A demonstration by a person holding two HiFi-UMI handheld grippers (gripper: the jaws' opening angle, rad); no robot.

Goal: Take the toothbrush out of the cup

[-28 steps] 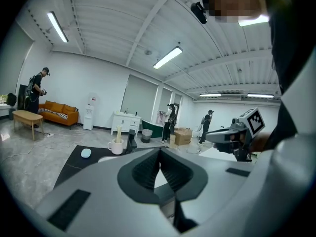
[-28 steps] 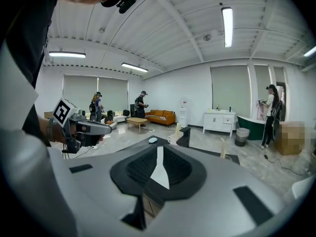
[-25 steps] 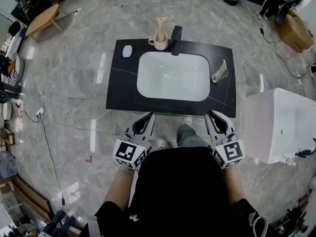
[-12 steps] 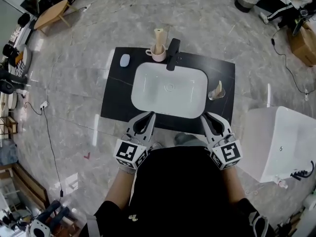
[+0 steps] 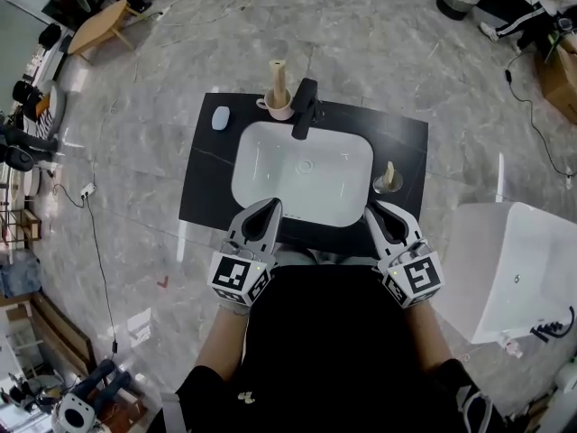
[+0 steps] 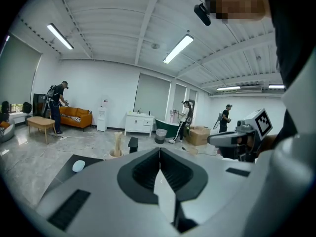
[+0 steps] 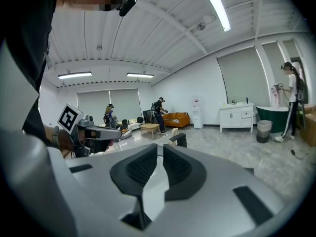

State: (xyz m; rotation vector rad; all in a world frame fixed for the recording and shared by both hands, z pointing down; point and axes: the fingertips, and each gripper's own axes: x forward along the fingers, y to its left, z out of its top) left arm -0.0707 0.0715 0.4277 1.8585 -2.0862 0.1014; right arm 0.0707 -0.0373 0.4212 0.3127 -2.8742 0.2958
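Toothbrush (image 5: 279, 73) stands upright in the pink cup (image 5: 279, 108) at the far edge of the black desk (image 5: 206, 183), beside the tap (image 5: 305, 108). Left tongs (image 5: 270, 207) and right tongs (image 5: 373, 210), both closed and empty, hover at the desk's near edge, well apart from the cup.

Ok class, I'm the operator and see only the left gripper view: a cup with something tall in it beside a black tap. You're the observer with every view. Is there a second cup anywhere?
Observer: Yes. The head view shows a clear glass on the black counter, right of the sink, with a pale item in it.
Operator: What lies between the left claw and my cup?
Observer: The sink's white basin; the pink cup stands behind it, left of the tap.
Operator: And the right claw?
Observer: Its own view shows it shut and empty.
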